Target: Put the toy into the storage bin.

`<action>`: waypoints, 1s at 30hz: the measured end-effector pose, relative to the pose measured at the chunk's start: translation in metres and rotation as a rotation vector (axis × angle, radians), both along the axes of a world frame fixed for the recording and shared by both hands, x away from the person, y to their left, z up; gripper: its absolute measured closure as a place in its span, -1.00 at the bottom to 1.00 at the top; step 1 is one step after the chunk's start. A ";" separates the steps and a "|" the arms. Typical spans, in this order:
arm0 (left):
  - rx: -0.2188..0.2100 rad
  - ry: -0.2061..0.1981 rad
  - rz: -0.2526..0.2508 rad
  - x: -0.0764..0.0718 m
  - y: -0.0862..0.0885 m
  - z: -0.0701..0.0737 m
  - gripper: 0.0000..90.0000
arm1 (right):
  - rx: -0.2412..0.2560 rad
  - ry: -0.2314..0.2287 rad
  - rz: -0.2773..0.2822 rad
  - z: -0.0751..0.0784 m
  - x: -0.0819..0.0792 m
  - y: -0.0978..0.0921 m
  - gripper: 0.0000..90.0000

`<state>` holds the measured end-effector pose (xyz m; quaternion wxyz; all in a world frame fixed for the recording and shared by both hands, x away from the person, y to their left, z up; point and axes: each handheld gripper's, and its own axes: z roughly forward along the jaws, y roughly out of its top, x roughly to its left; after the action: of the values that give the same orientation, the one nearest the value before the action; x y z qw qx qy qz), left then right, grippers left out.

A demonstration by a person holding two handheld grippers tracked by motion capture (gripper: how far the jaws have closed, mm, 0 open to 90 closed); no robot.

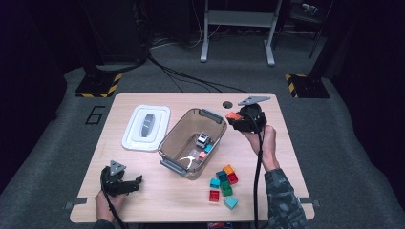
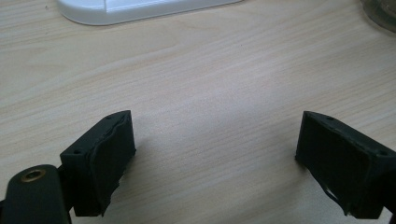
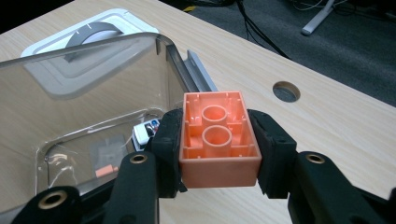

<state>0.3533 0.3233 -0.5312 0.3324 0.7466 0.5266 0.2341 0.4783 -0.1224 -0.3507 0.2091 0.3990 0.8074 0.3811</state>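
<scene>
My right gripper (image 3: 217,140) is shut on an orange brick (image 3: 218,139), held hollow side up beside the far right rim of the clear plastic bin (image 3: 93,107). From above, the orange brick (image 1: 233,116) and the right gripper (image 1: 236,120) hang over the bin's (image 1: 177,131) right corner. Inside the bin lie a small toy vehicle (image 1: 203,140) and a few small pieces (image 1: 202,154). My left gripper (image 1: 136,183) rests low over the table's near left, open, with bare wood between its fingers (image 2: 109,158).
A white lid (image 1: 145,127) lies left of the bin; its edge (image 2: 140,9) shows in the left gripper view. Several loose bricks (image 1: 224,183) in red, green, blue and orange sit near the front right. A cable hole (image 1: 227,104) is in the table's far edge.
</scene>
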 end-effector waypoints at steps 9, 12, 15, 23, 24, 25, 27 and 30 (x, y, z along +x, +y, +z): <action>0.002 0.008 -0.007 0.000 0.001 0.001 -0.75 | -0.033 0.026 0.068 -0.006 0.013 0.034 0.29; 0.000 0.009 -0.007 0.000 0.000 0.001 -0.74 | -0.059 0.034 0.095 -0.010 0.015 0.045 0.29; -0.001 -0.001 -0.003 0.000 0.000 0.000 -0.74 | -0.073 0.054 0.103 -0.017 0.016 0.055 0.29; 0.002 0.002 -0.013 0.000 0.000 0.001 -0.72 | -0.101 0.107 0.120 -0.031 0.018 0.059 0.28; 0.001 0.002 -0.013 0.000 0.000 0.001 -0.72 | -0.108 0.111 0.116 -0.033 0.018 0.058 0.28; 0.001 0.002 -0.013 0.000 0.000 0.001 -0.72 | -0.110 0.115 0.124 -0.034 0.018 0.057 0.28; 0.002 0.003 -0.015 0.000 0.000 0.001 -0.72 | -0.127 0.124 0.123 -0.037 0.018 0.057 0.28; 0.002 0.003 -0.016 0.000 0.001 0.001 -0.72 | -0.145 0.127 0.134 -0.038 0.018 0.056 0.27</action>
<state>0.3532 0.3238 -0.5306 0.3327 0.7514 0.5209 0.2310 0.4959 -0.0663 -0.3891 0.1597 0.3513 0.8693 0.3087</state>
